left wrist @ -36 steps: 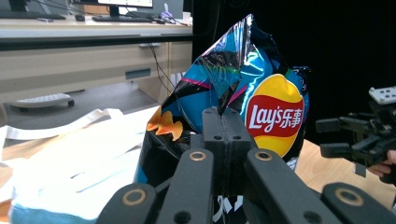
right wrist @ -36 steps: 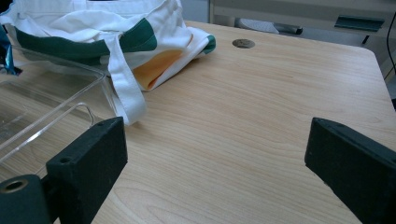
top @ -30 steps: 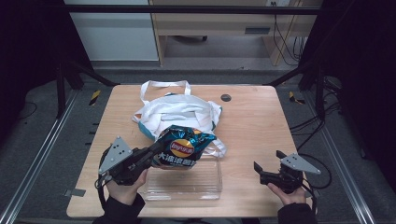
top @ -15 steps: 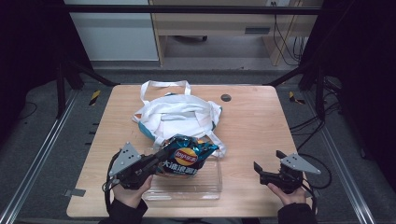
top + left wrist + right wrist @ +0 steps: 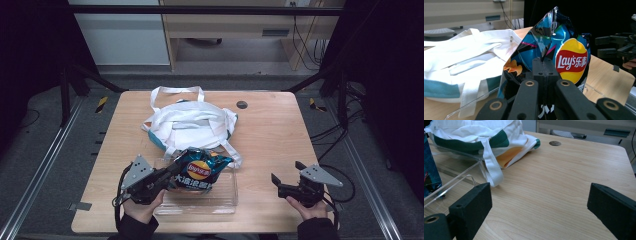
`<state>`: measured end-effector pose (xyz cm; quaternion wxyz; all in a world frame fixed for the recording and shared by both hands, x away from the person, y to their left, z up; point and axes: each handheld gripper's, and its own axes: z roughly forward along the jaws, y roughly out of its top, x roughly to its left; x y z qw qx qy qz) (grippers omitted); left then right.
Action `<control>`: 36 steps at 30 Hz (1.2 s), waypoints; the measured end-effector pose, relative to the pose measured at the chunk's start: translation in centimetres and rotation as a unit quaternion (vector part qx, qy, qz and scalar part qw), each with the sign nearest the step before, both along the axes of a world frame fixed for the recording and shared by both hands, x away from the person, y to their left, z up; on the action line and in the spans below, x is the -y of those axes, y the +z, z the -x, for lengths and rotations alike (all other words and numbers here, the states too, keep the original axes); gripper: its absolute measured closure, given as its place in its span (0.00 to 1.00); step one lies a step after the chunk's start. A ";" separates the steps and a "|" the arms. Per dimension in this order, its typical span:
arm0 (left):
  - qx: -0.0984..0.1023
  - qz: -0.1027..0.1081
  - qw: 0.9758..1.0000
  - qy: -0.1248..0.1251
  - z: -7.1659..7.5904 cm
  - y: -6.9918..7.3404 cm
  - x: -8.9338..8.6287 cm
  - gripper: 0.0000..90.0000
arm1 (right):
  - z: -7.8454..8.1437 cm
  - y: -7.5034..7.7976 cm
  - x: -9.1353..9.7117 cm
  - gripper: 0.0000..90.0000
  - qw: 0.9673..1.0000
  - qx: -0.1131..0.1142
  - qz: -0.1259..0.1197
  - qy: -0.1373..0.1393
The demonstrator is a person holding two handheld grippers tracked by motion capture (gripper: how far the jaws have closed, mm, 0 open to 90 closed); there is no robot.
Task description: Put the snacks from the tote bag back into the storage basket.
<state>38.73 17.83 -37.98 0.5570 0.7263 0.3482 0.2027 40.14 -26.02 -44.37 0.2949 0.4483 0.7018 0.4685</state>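
A blue Lay's chip bag (image 5: 201, 170) (image 5: 560, 50) hangs just over the clear plastic tray (image 5: 222, 202) at the table's front. My left gripper (image 5: 171, 176) (image 5: 544, 67) is shut on the bag's lower edge, with its jaws pressed together. A white tote bag (image 5: 187, 122) (image 5: 461, 52) (image 5: 481, 132) with teal trim lies crumpled behind the tray. My right gripper (image 5: 279, 182) (image 5: 539, 205) stands open near the front right edge, nothing between its jaws, pointing left toward the tray. The tray's corner (image 5: 461, 167) shows at the left of the right gripper view.
A small dark round hole (image 5: 242, 104) (image 5: 555, 143) sits in the tabletop behind the tote. Bare wood (image 5: 280, 135) lies between the tote and my right gripper. Dark frame posts and cables stand beyond the table's edges.
My left gripper has carried the chip bag to the right and lower, over the clear tray. The right gripper has stayed put.
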 end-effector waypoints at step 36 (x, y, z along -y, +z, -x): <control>-0.020 -0.010 0.997 0.069 -1.6 -2.0 -1.5 1.00 | -0.1 -0.1 0.0 0.07 1.000 -0.003 0.000 0.001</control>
